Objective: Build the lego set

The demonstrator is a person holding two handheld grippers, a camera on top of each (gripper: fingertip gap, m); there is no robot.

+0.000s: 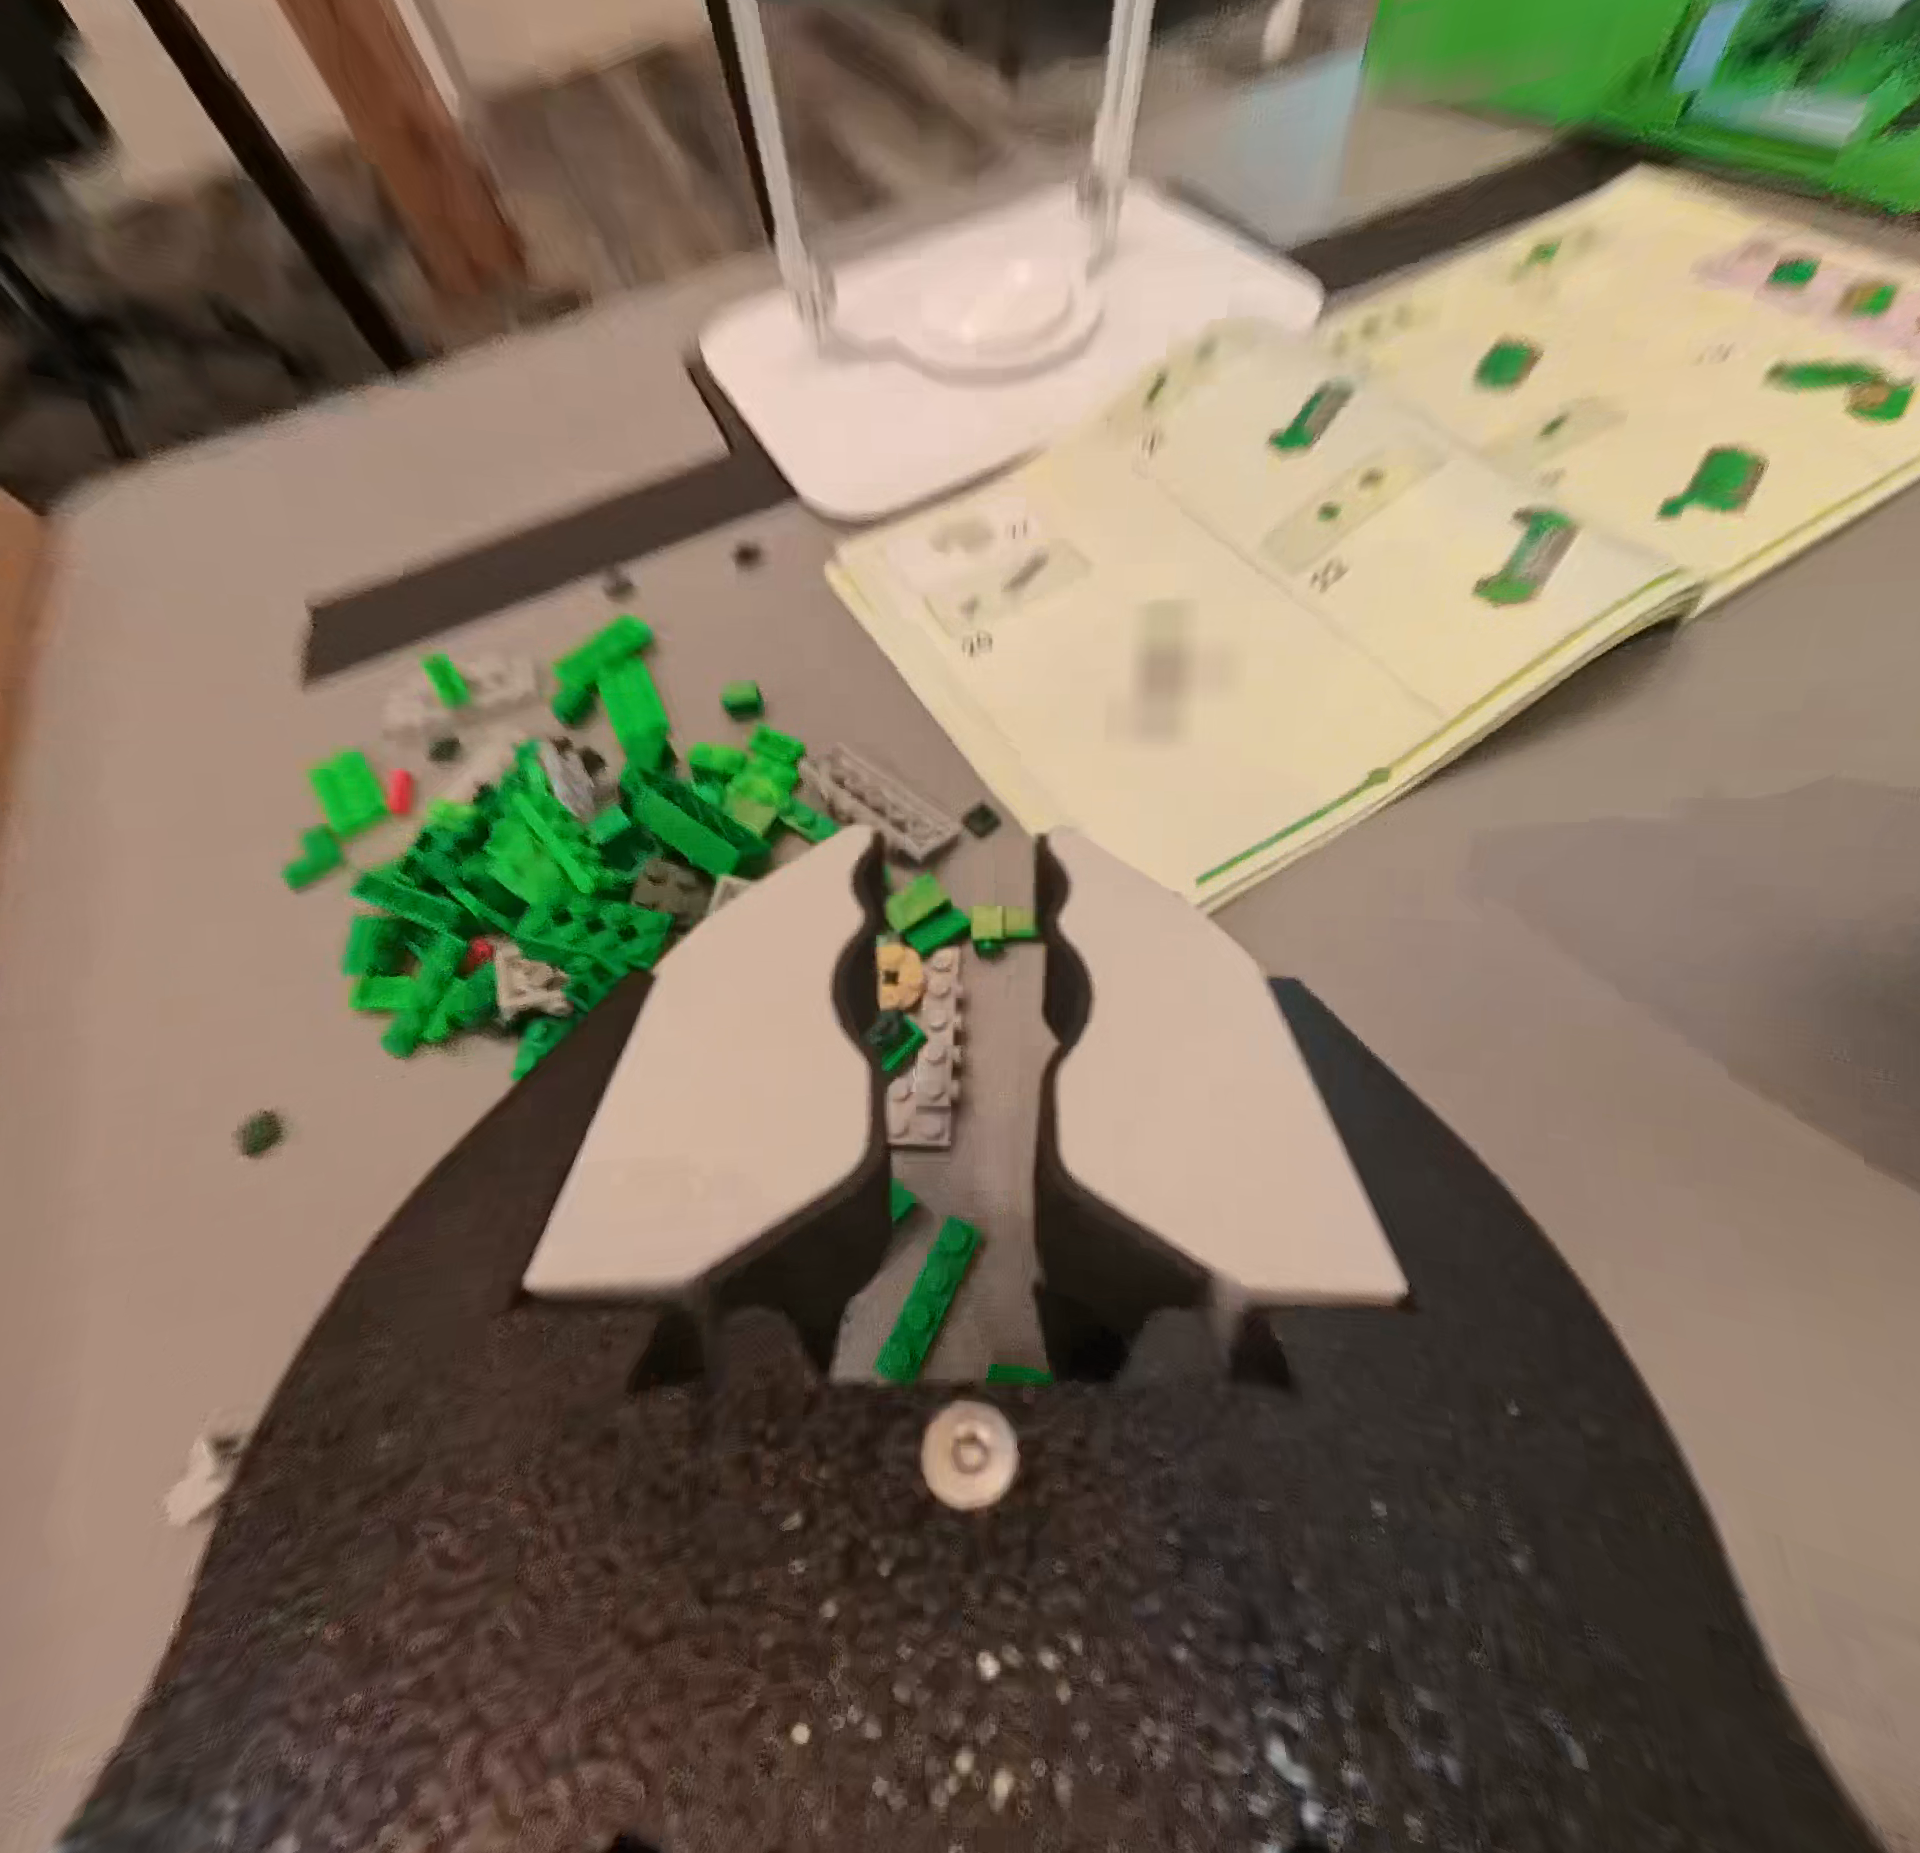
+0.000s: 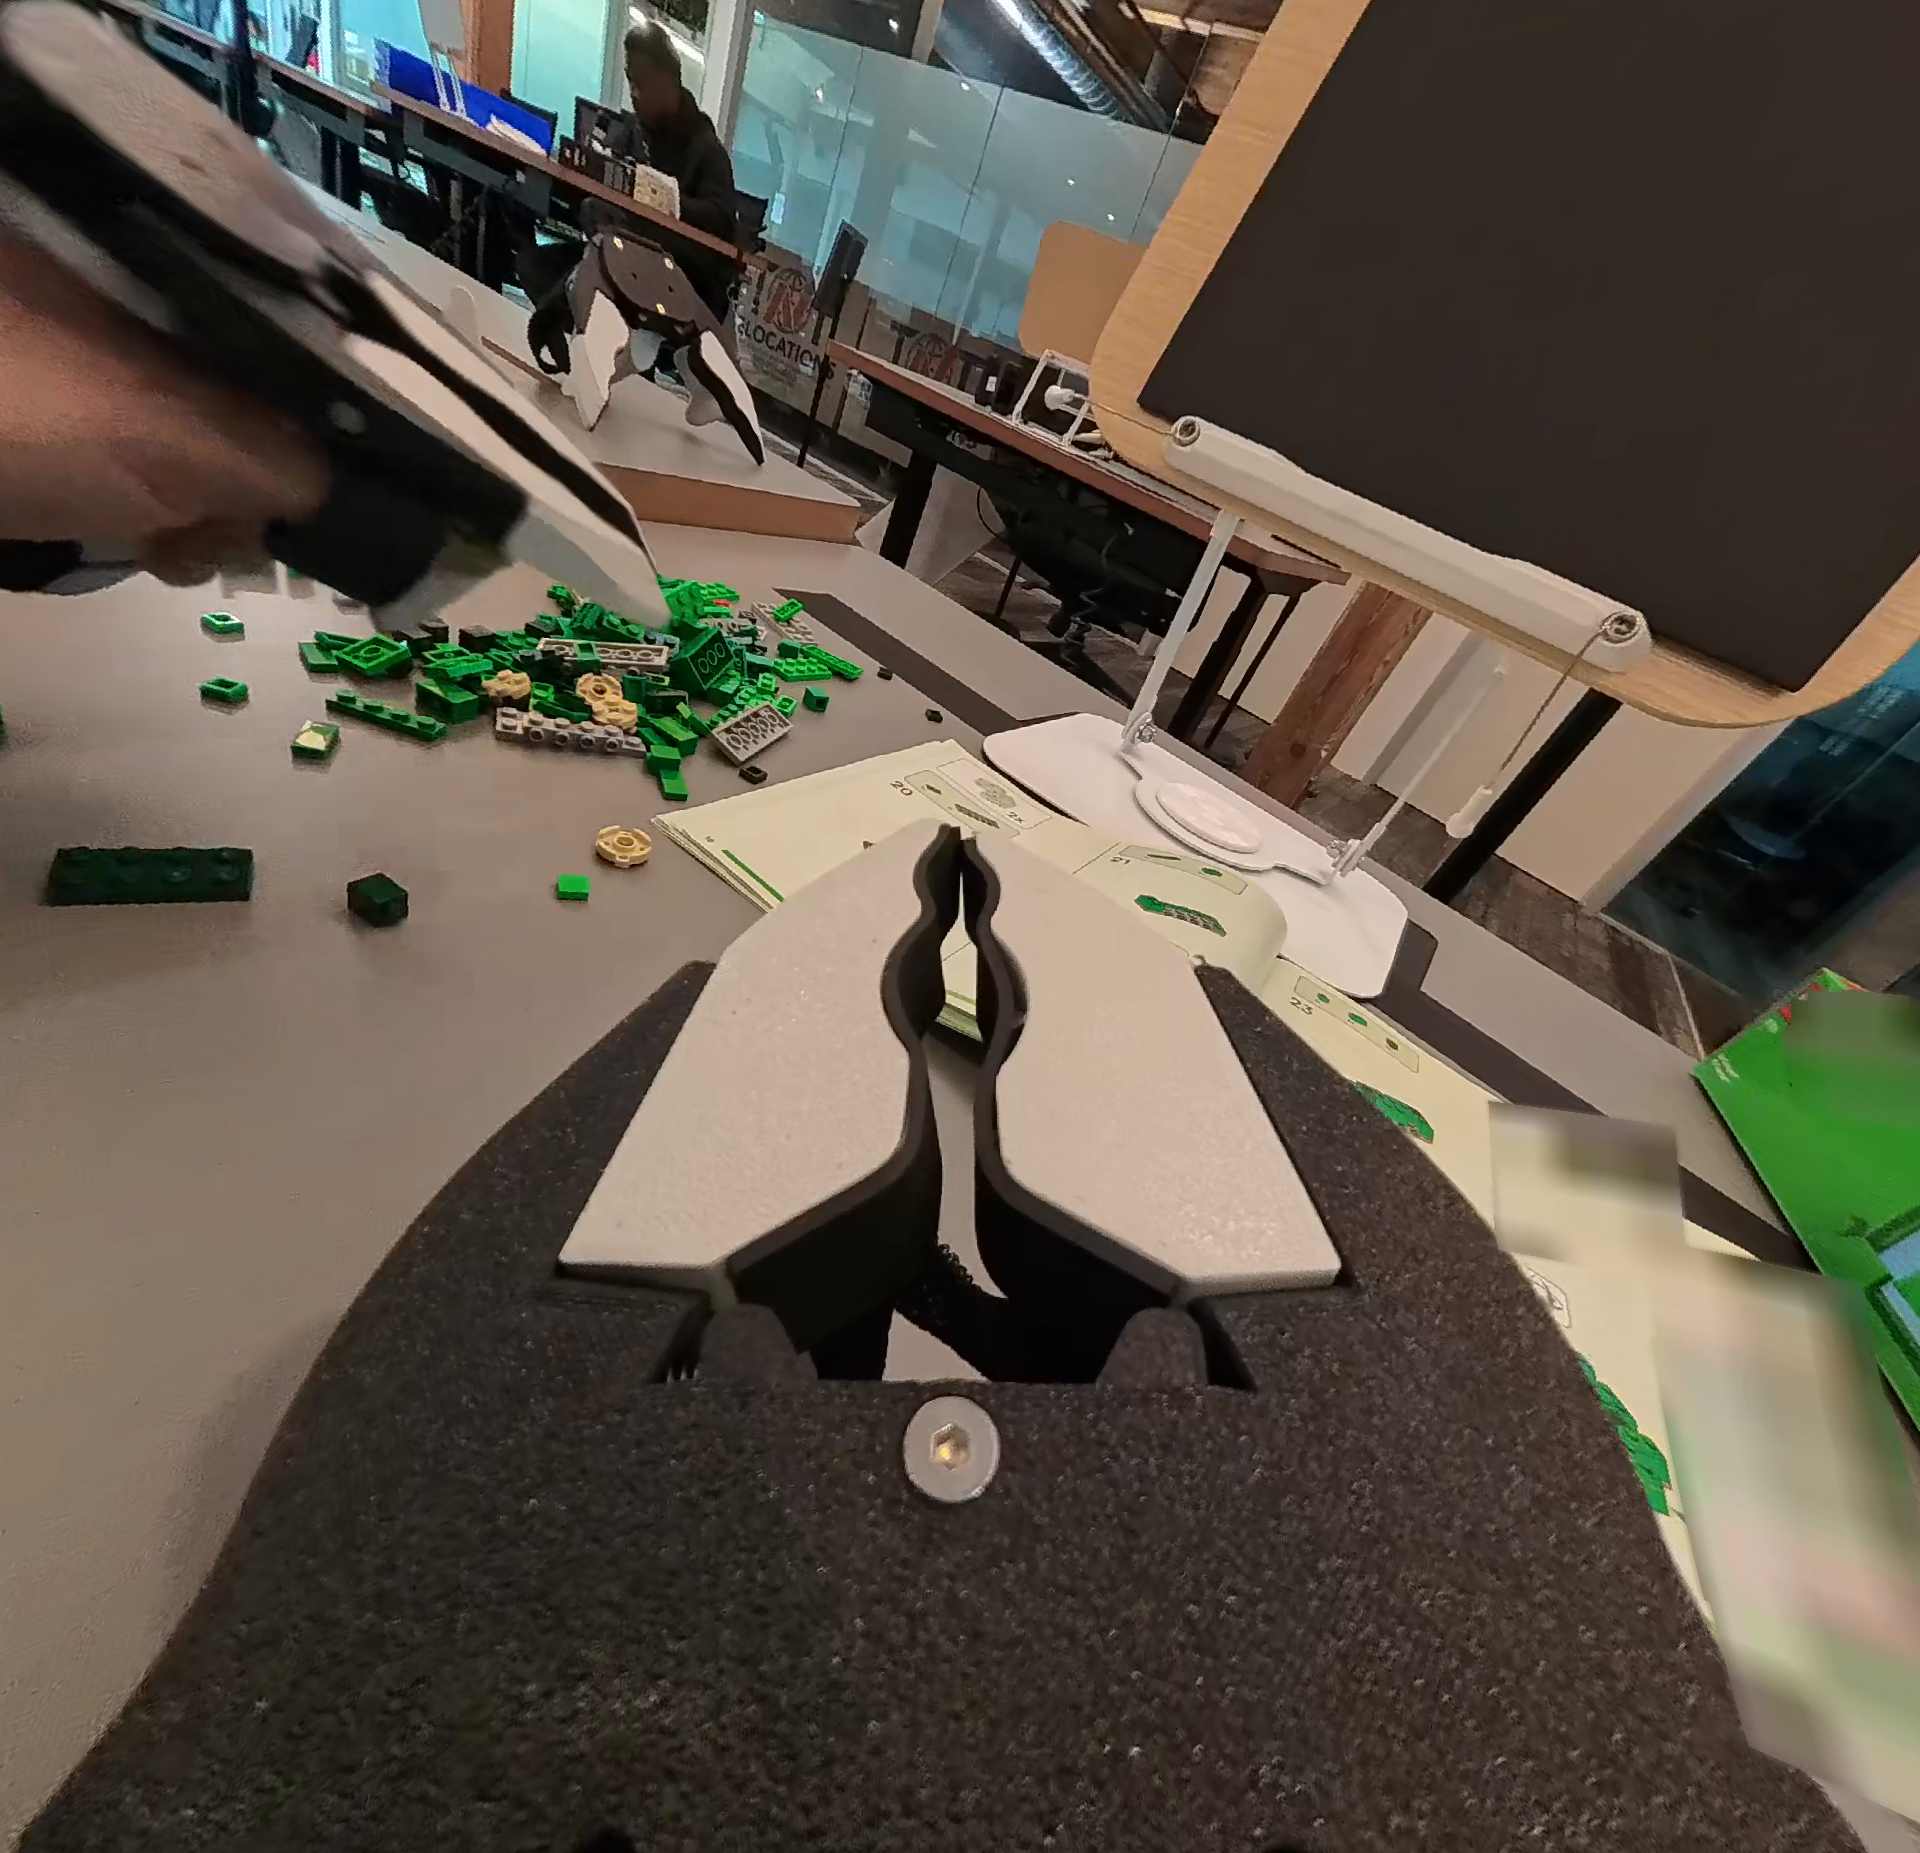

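Left tongs hang low over the near-right edge of the lego pile, slightly parted with nothing between them, right above a long grey plate with a tan round piece beside it. Right tongs are pinched together with nothing in them, parked over the open instruction booklet.

Biggest worry, I'd say: the left view is blurry, so that hand looks to be moving fast. Coming down like that into a loose heap could scatter small bits, or the tongs could pinch two pieces at once since everything's stacked and touching.

Room-wise, the table is wide open near and left of the pile, apart from a dark green brick and a few strays. The right side is tight: booklet, white stand base and green box crowd it. The table's far edge runs not far behind the pile, so anything flicked that way may drop off.
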